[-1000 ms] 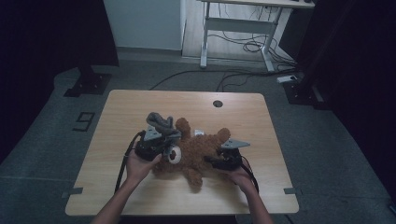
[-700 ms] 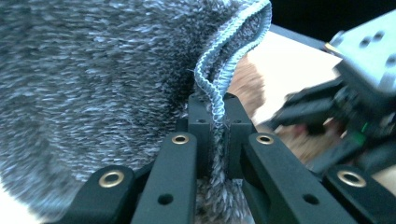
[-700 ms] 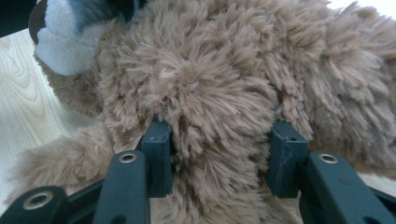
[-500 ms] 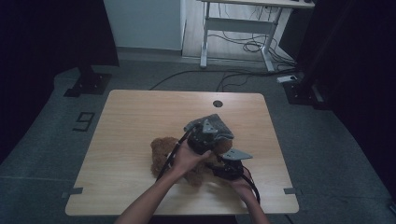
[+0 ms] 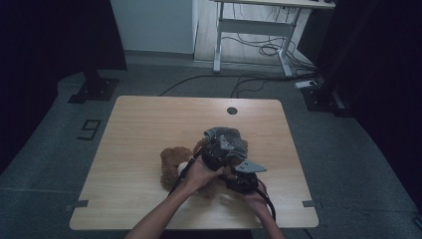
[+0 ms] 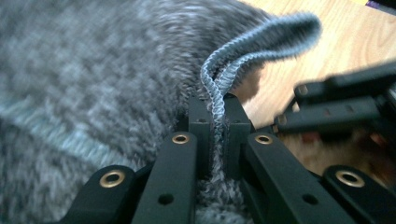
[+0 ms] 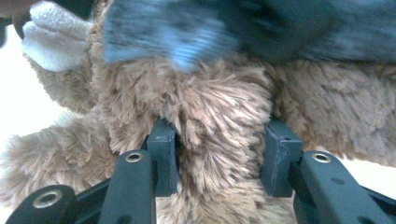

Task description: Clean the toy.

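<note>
A brown teddy bear (image 5: 173,167) lies on the wooden table (image 5: 149,119), its head to the left. My left gripper (image 5: 219,153) reaches across the bear's body and is shut on the ribbed edge of a grey knitted garment (image 6: 93,84), which bunches over the bear's right side (image 5: 228,137). The fabric edge (image 6: 217,100) is pinched between the left jaws. My right gripper (image 5: 243,180) sits at the bear's near right side. Its jaws are closed on a thick tuft of the bear's brown fur (image 7: 219,140), with the grey garment (image 7: 168,32) blurred above.
A round cable hole (image 5: 232,110) sits near the table's far edge. A desk frame with trailing cables (image 5: 259,45) stands on the floor beyond the table. The right gripper's jaws (image 6: 345,107) show close by in the left gripper view.
My left gripper has carried the grey garment from the bear's left side across to its right, uncovering the bear's head. The right gripper has stayed in place on the bear.
</note>
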